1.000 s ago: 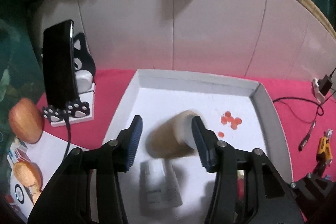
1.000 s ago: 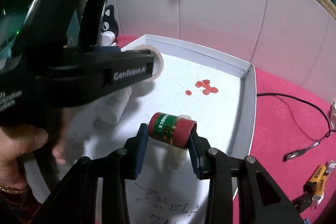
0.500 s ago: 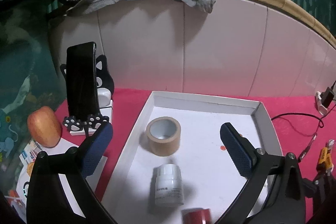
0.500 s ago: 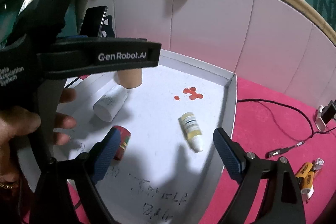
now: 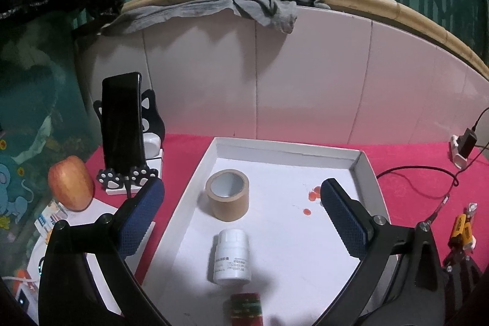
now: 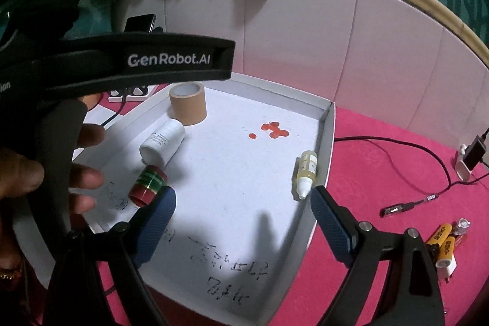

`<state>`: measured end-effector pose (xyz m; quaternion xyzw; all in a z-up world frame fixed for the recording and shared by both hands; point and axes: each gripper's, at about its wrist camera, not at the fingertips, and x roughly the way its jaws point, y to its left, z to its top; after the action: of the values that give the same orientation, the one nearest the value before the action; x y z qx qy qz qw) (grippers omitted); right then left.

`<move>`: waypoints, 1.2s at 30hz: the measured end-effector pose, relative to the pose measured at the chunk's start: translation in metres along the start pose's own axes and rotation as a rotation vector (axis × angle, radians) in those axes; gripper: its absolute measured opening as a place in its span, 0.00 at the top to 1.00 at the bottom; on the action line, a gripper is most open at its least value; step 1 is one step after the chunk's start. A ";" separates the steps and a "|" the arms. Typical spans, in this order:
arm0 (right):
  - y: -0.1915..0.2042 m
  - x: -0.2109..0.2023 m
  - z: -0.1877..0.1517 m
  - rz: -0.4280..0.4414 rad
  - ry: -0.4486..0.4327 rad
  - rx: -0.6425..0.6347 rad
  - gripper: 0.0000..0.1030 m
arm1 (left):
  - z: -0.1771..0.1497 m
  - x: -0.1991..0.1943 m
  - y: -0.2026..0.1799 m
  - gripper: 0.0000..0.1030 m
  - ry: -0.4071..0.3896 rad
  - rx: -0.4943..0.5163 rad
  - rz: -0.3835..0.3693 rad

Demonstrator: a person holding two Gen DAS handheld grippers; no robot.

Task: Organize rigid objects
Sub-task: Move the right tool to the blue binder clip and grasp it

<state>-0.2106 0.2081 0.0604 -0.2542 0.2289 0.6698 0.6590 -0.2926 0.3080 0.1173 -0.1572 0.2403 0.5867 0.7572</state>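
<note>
A red cloth [image 6: 382, 173] covers the work surface, backed by a curved white panel [image 5: 305, 81] topped with a bamboo rail and a grey rag. One shallow white tray [image 5: 363, 164] lies on the cloth and holds four rigid objects: one roll of brown tape [image 5: 227, 194] standing on its flat side, one white bottle [image 5: 231, 255] on its side, one red-and-green cylinder [image 6: 147, 185] on its side, and one small dropper bottle [image 6: 305, 173] lying along the tray's right wall. A cluster of red spots [image 6: 273, 130] marks the tray floor.

The left gripper [image 5: 241, 216] stands with its jaws wide apart and empty; in the left wrist view the tape roll and the white bottle lie between and beyond its fingers, untouched. The right gripper [image 6: 243, 219] is likewise spread and empty; the red-and-green cylinder lies just beyond its left finger, the dropper bottle just beyond its right finger.

Outside the tray: one apple [image 5: 71, 184], one phone [image 5: 122, 121] on a cat-shaped stand, one black cable, two yellow batteries [image 6: 443, 237].

The red-and-green cylinder is cut off at the lower edge of the left wrist view. Handwriting on the tray floor is illegible. A hand [image 6: 21, 182] grips the left gripper's handle, partly hidden.
</note>
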 end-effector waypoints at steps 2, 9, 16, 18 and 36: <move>-0.002 -0.003 0.000 0.001 -0.007 0.005 0.12 | -0.001 -0.002 -0.002 0.00 0.002 0.003 0.001; -0.014 -0.012 -0.008 -0.008 -0.011 0.044 0.12 | -0.008 -0.021 0.000 0.00 -0.013 -0.056 -0.061; -0.047 -0.019 -0.022 -0.043 0.000 0.119 0.12 | -0.017 -0.032 -0.013 0.00 -0.008 -0.086 -0.108; -0.058 -0.023 -0.025 -0.053 -0.003 0.146 0.12 | -0.019 -0.035 -0.022 0.00 -0.003 -0.072 -0.125; -0.219 -0.099 -0.109 -0.201 -0.038 0.496 0.12 | -0.072 -0.053 -0.174 0.00 0.132 0.277 -0.409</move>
<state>0.0130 0.0686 0.0467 -0.0939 0.3471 0.5291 0.7686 -0.1482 0.1817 0.0785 -0.1352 0.3303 0.3713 0.8572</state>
